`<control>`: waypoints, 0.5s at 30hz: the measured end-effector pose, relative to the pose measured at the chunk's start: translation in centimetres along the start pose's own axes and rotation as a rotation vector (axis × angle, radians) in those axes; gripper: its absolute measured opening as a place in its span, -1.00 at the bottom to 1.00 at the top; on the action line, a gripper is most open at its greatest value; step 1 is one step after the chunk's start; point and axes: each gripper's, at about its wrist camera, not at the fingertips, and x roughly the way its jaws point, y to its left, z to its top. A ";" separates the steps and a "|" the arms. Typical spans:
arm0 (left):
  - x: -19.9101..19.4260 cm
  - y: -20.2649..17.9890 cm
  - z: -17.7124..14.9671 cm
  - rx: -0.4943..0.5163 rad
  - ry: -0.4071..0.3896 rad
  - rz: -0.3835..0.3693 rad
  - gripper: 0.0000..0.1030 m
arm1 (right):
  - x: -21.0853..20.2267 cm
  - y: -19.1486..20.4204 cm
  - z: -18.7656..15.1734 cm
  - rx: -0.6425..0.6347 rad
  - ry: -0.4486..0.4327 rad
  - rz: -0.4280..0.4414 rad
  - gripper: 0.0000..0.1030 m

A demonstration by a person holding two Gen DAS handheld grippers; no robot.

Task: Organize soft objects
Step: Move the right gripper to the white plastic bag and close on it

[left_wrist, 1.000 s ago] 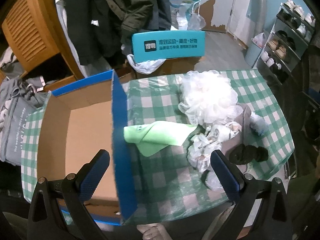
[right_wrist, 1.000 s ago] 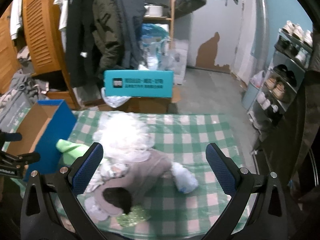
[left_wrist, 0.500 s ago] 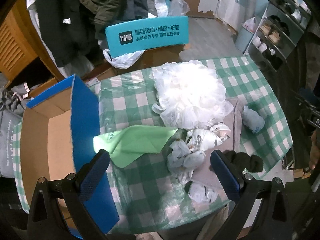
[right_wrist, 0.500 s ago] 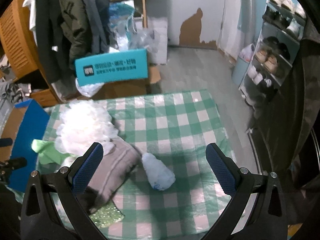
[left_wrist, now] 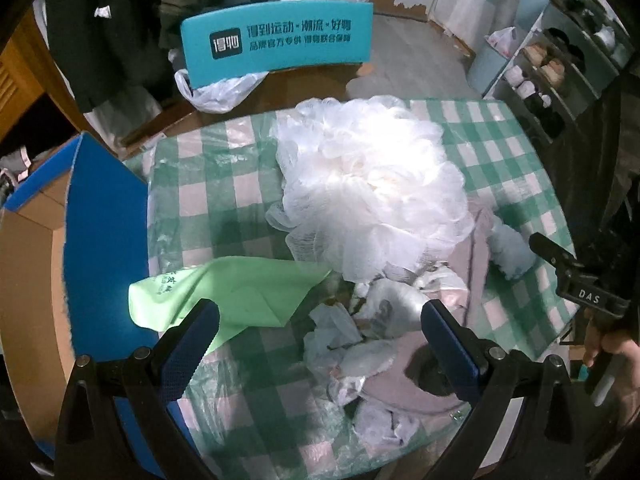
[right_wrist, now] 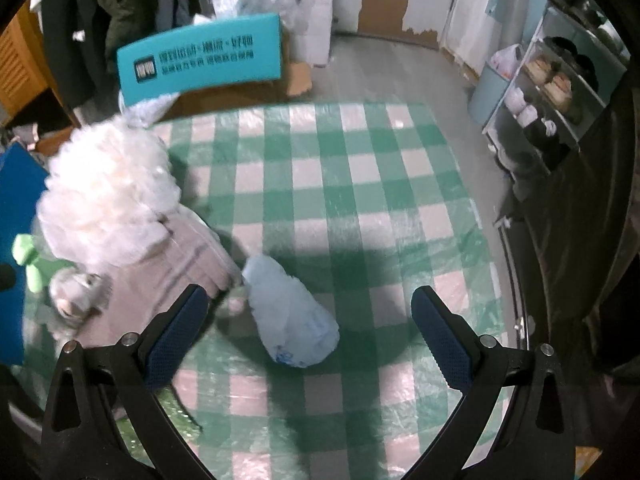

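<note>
A big white mesh pouf (left_wrist: 372,188) lies on the green checked tablecloth (left_wrist: 224,200). In front of it lie a light green cloth (left_wrist: 236,292), crumpled white bags (left_wrist: 352,340) and a grey-pink garment (left_wrist: 404,384). My left gripper (left_wrist: 320,340) hangs open above the crumpled bags, holding nothing. In the right wrist view the pouf (right_wrist: 108,196) and garment (right_wrist: 168,276) are at the left. A pale blue bundle (right_wrist: 292,316) lies between the fingers of my open right gripper (right_wrist: 308,332), which stays above it.
An open cardboard box with blue flaps (left_wrist: 104,240) stands at the table's left edge. A teal sign (left_wrist: 276,40) is behind the table. A shoe rack (right_wrist: 552,80) stands at the right. A hand (left_wrist: 612,360) holds the other gripper at the table's right edge.
My left gripper has swung right from over the box to over the pile. My right gripper has moved right and closer, so the blue bundle now sits between its fingers.
</note>
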 end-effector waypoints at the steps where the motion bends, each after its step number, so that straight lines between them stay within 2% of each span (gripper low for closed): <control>1: 0.5 0.0 0.2 0.004 0.009 0.006 0.98 | 0.5 0.0 -0.2 -0.002 0.014 0.003 0.95; 12: 2.3 -0.4 1.4 -0.016 0.052 -0.028 0.98 | 3.9 0.8 -1.0 -0.050 0.102 -0.004 0.95; 15: 2.4 -0.4 1.6 -0.019 0.063 -0.038 0.98 | 4.8 1.3 -1.2 -0.082 0.120 -0.018 0.81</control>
